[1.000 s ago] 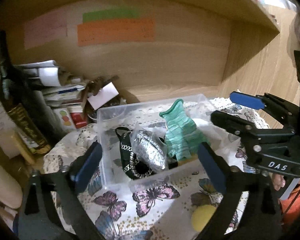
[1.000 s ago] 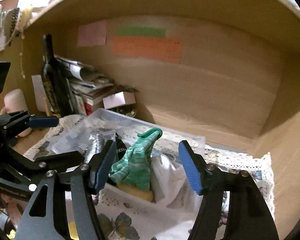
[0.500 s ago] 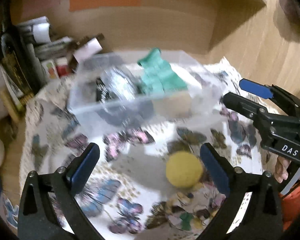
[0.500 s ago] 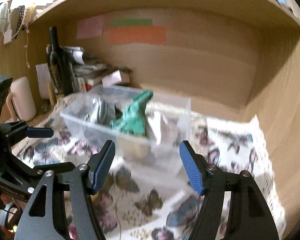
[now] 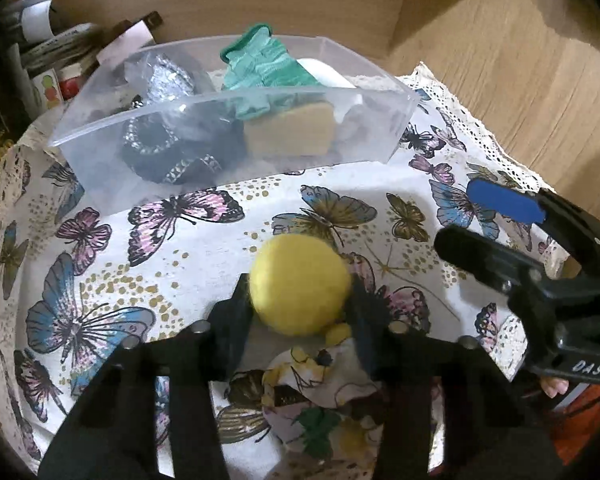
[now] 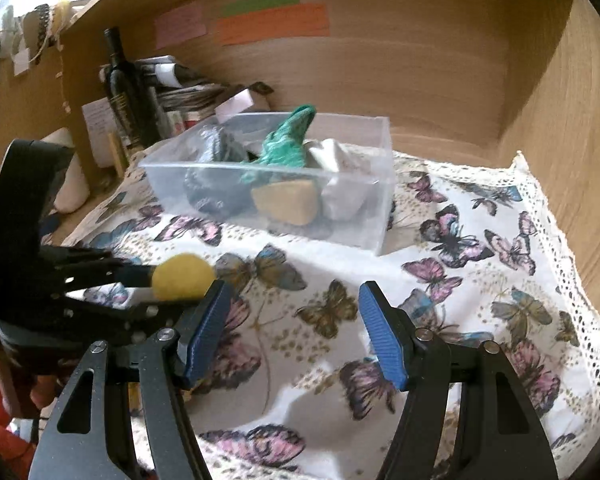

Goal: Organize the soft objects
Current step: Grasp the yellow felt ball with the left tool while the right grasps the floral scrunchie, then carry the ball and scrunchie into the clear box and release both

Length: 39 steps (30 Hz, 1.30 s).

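Note:
My left gripper (image 5: 298, 300) is shut on a yellow felt ball (image 5: 300, 285) just above the butterfly cloth; it also shows in the right wrist view (image 6: 183, 276). A clear plastic bin (image 5: 220, 168) stands behind it and holds a green knit piece (image 5: 268, 70), a tan sponge (image 5: 290, 134), a silver pouch (image 5: 168, 78), a black sequinned band (image 5: 156, 152) and a white item (image 5: 326, 74). My right gripper (image 6: 292, 332) is open and empty over the cloth, to the right of the ball. A small printed cloth pouch (image 5: 320, 400) lies under the left gripper.
A dark bottle (image 6: 126, 92) and stacked papers and boxes (image 6: 180, 92) stand at the back left of the wooden desk nook. Wooden walls close the back and right. A lace edge (image 6: 548, 216) rims the cloth on the right.
Both grippers pulled back from the bin. The left gripper dropped to the yellow ball and shut on it. The right gripper stayed open.

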{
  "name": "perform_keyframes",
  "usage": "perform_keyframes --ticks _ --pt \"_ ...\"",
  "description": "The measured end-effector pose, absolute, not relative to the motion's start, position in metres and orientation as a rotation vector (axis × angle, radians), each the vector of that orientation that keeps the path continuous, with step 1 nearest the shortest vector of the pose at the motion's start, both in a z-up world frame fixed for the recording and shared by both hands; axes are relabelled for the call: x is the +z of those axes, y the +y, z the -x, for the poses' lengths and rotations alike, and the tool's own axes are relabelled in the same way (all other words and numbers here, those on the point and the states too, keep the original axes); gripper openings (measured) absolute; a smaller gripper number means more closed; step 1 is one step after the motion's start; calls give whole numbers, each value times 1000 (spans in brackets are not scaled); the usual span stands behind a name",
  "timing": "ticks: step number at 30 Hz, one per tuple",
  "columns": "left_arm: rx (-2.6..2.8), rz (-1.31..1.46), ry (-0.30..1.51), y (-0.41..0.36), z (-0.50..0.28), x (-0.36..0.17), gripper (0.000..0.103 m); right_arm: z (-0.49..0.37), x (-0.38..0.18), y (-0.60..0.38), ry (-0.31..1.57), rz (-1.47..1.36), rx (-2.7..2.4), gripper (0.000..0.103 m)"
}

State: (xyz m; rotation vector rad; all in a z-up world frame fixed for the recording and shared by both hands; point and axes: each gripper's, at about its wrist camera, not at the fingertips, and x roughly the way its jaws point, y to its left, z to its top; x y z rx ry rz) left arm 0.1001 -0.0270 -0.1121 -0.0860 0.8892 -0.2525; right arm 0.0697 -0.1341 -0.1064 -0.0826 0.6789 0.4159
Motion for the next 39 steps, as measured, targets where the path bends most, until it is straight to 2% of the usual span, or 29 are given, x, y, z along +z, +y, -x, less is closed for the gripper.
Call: perform_keyframes --ticks 13,15,16,17,18,19,39 --pt "-115 126 779 21 -57 -91 44 -51 -125 -95 748 118 572 53" --pt "-110 129 781 23 -54 -94 44 -53 -134 -89 781 134 587 37" --pt "-108 129 782 22 -53 -96 44 -55 -140 -85 806 139 596 35" --pt "-108 129 782 22 -52 -97 44 -56 -143 -85 808 136 601 29" --pt "-108 130 782 22 -52 -98 44 -56 -143 -85 795 134 601 14" --pt "-110 133 782 22 -52 -98 44 -56 -142 -84 795 137 610 12" --pt "-135 98 626 31 -98 -32 44 -90 -47 -118 489 134 438 10"
